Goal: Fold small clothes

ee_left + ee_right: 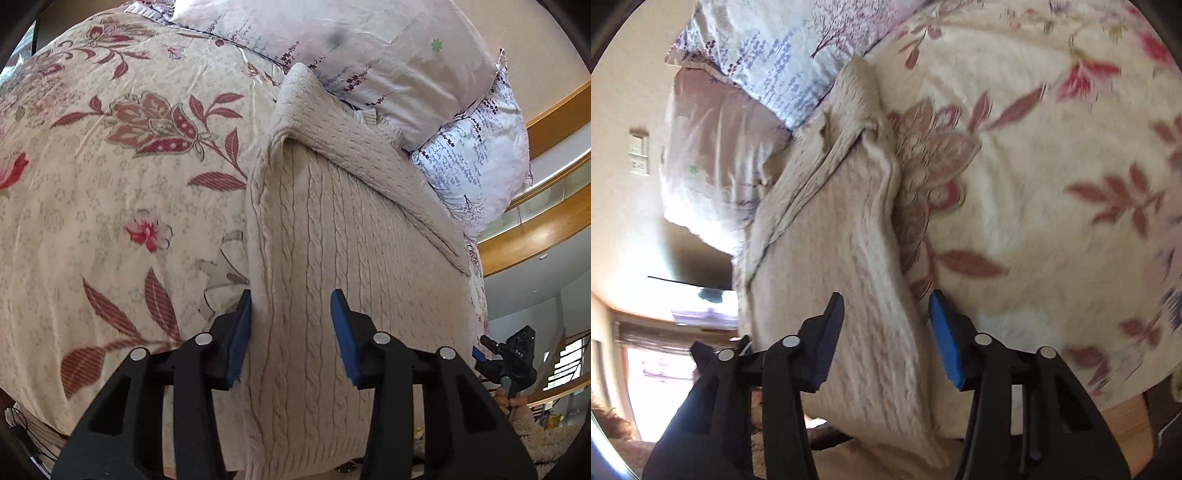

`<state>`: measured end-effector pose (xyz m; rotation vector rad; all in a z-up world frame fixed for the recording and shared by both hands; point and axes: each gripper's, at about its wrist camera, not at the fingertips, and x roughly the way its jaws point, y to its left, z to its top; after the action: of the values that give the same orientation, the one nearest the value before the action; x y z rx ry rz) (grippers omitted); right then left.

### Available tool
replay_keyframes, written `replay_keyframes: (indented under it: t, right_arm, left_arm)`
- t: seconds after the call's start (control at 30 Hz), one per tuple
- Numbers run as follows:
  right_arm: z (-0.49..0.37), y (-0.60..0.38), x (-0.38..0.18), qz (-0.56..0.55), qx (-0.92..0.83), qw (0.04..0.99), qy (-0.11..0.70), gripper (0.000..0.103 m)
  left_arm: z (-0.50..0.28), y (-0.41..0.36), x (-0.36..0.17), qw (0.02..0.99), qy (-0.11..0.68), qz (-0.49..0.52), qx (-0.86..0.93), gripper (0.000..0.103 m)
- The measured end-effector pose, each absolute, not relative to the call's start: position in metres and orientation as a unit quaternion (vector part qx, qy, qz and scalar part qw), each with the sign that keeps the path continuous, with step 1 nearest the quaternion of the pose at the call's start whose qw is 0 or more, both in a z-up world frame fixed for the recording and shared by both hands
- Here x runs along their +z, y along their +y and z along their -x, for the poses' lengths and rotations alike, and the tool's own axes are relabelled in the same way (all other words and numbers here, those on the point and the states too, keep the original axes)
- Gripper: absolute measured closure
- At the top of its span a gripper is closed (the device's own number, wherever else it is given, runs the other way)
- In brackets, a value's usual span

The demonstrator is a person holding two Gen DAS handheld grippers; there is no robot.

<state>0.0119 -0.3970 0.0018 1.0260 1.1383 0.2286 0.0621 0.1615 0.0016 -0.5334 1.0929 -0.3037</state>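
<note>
Left wrist view: a cream cable-knit sweater (354, 229) lay lengthwise on a bed spread with a floral quilt (110, 177), its far end against two printed pillows (388, 55) and its near end hanging over the bed's edge. One side panel was already turned in over the body, giving a diagonal fold line near the top. The left tool (291, 332) stood partly open above the near left margin of the garment, its blue pads (242, 336) apart and knit visible between them, though the pads did not appear to press on it. At the right border the other tool (506, 358) showed, carried in a hand (508, 400). Right wrist view, blurred by motion: the same sweater (842, 236) ran away from the camera toward the pillows (764, 55), its right edge rolled into a soft ridge against the quilt (1034, 166). The right tool (886, 332) was likewise partly open, straddling that edge without clamping it. Judged from the thick, limp knit, the garment would be light to moderate in weight, would drape and stretch instead of holding a crease, and would grip readily; hold is best taken at the hem corners or along a doubled edge, catching all layers
</note>
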Motion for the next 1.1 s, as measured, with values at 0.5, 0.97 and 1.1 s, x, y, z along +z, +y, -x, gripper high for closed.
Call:
replay_keyframes:
  t: [0.5, 0.97, 1.1]
  right_arm:
    - [0.030, -0.349, -0.003, -0.450, 0.241, 0.644, 0.570, 0.073]
    - [0.008, -0.363, 0.068, -0.368, 0.207, 0.782, 0.457, 0.095]
    - [-0.007, -0.366, 0.096, -0.337, 0.174, 0.825, 0.418, 0.095]
  left_arm:
    - [-0.005, 0.153, -0.013, 0.753, 0.545, 0.312, -0.197, 0.077]
    - [-0.033, 0.155, 0.035, 0.807, 0.483, 0.272, -0.203, 0.097]
    - [-0.058, 0.160, 0.057, 0.828, 0.447, 0.274, -0.199, 0.097]
